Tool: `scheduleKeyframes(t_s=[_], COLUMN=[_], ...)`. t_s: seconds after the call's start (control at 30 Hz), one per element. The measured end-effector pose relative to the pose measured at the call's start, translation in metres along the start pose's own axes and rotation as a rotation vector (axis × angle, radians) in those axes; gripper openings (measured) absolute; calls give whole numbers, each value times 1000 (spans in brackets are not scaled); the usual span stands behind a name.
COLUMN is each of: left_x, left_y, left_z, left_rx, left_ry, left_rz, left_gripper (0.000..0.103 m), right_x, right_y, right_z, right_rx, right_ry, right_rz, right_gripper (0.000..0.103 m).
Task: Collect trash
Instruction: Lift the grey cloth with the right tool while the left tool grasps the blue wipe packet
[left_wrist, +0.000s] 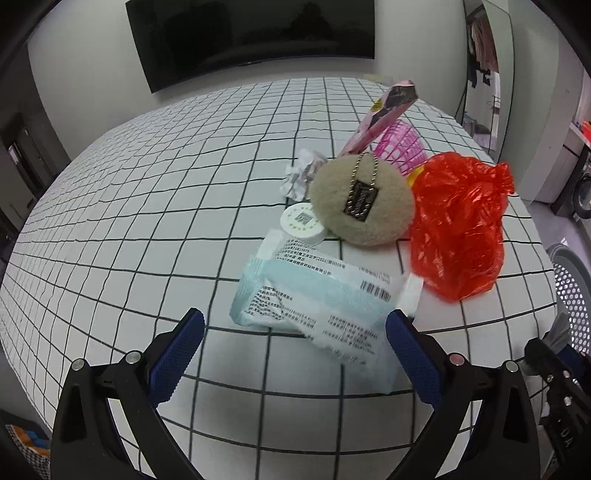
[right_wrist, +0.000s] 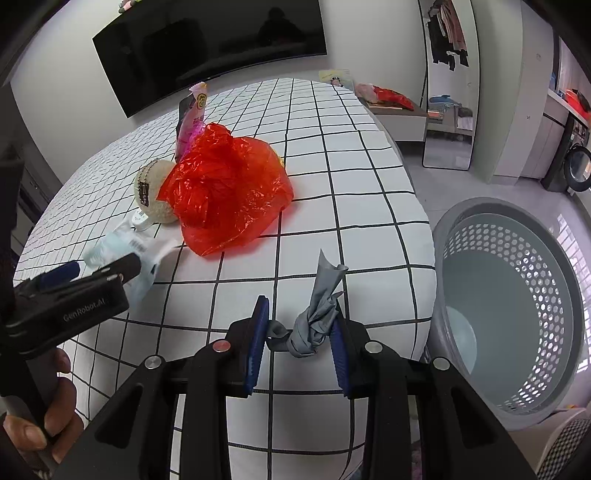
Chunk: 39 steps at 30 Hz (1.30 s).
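Observation:
A pale blue wet-wipes pack (left_wrist: 314, 299) lies on the grid-patterned tablecloth (left_wrist: 147, 184). My left gripper (left_wrist: 295, 328) is open, with the pack's near end between its blue fingers. Behind the pack are a red plastic bag (left_wrist: 458, 225), a beige fluffy ball with a chain tag (left_wrist: 362, 199), a white round lid (left_wrist: 301, 221) and crumpled white paper (left_wrist: 301, 173). My right gripper (right_wrist: 299, 325) is shut on a knotted grey scrap (right_wrist: 314, 328) above the table's near edge. Its view also shows the red bag (right_wrist: 225, 192) and the left gripper (right_wrist: 107, 266) over the pack (right_wrist: 110, 251).
A grey perforated basket (right_wrist: 454, 236) stands on the floor, right of the table, with its inside showing. A pink package (left_wrist: 384, 114) and a pink mesh basket (left_wrist: 400, 147) stand behind the ball. A person's hand (right_wrist: 37, 406) holds the left gripper's handle.

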<state>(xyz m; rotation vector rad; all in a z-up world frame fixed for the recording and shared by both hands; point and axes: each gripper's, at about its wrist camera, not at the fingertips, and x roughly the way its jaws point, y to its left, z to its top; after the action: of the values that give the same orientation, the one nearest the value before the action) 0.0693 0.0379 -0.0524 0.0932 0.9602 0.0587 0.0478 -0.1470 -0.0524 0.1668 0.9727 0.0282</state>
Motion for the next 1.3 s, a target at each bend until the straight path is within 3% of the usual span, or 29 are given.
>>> scheduleKeyframes(t_s=[0.17,0.3,0.47,0.8,0.97,1.3], left_x=[-4,-12,-22,0,16,13], left_y=[32,49,47,34,22,41], left_z=[-10,-9,-1,38,48,19], left_rx=[-41,-84,-105,-210,-188,-153], left_ry=[-1,-14,-43,5,37,77], left_rz=[67,64,33,-5,53,69], left_gripper=[97,97,97,97,97,97], right_x=[4,5,1,3,4,8], right_y=[2,4,3,-3,-8,-16], right_z=[0,-3,-5,-2,1,1], right_rx=[-2,-9,-5,11,19,34], right_ry=[6,9,1,3,4,8], right_rz=[16,25,23,27,33,44], right_gripper=[31,31,31,31,31,31])
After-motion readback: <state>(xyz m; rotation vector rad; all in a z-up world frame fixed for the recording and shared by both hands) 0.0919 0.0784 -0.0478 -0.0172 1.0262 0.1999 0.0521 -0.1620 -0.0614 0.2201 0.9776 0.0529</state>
